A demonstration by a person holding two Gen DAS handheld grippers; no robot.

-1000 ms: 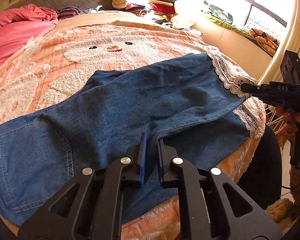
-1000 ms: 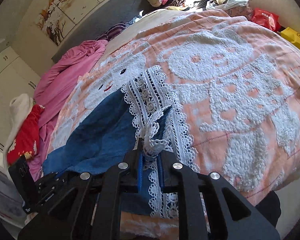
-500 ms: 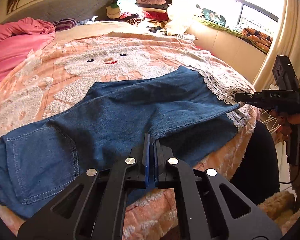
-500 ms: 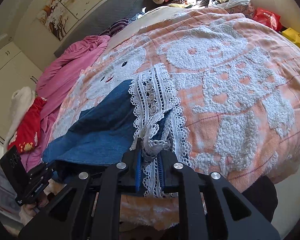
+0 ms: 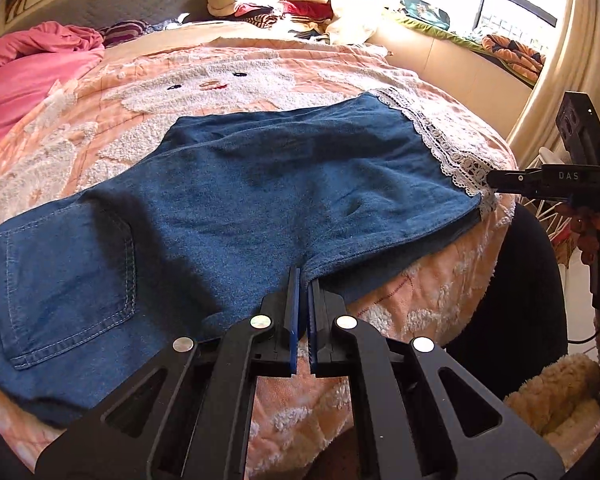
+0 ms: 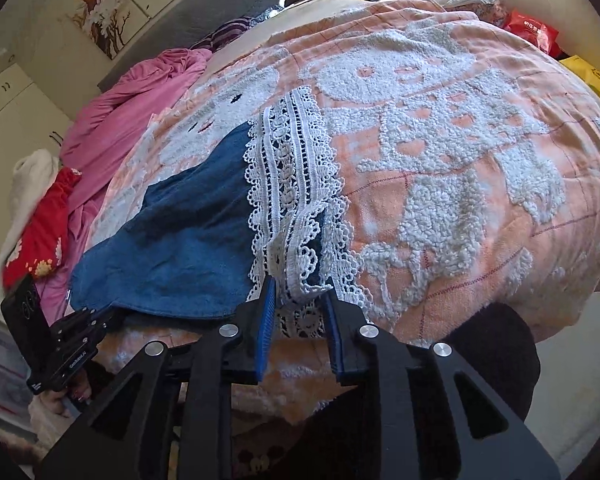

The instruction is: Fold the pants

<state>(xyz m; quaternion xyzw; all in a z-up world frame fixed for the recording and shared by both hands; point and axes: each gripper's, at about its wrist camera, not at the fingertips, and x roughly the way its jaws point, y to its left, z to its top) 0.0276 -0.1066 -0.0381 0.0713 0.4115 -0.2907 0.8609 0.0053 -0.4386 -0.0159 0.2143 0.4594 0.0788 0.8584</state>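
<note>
Your denim pants (image 5: 260, 200) lie spread across the peach bedspread with the white fleecy cartoon pattern (image 5: 148, 120), filling the middle of the left wrist view. The waist end with its stitched back pocket (image 5: 68, 280) sits at the lower left of the frame. The legs run toward the right, one laid over the other, and end in a white lace hem (image 5: 440, 140) at the right edge of the bed.

Your left gripper (image 5: 303, 300), at the bottom centre of its own view, has its blue pads pressed together on the near edge of the denim, where a fold of cloth runs up into the closed jaws.

Your right gripper (image 6: 300, 304) is at the bottom centre of its view and its jaws are opening. The lace hem (image 6: 296, 208) still hangs between the blue pads (image 6: 266, 320), but there is a clear gap on both sides, so the pads no longer press on it. In the left wrist view the same gripper (image 5: 496, 180) reaches in from the right edge, tip at the lace corner.

A pink quilt (image 5: 28, 68) lies bunched at the upper left of the left wrist frame, and a pile of folded clothes (image 5: 276, 0) sits at the top centre by the window.
</note>
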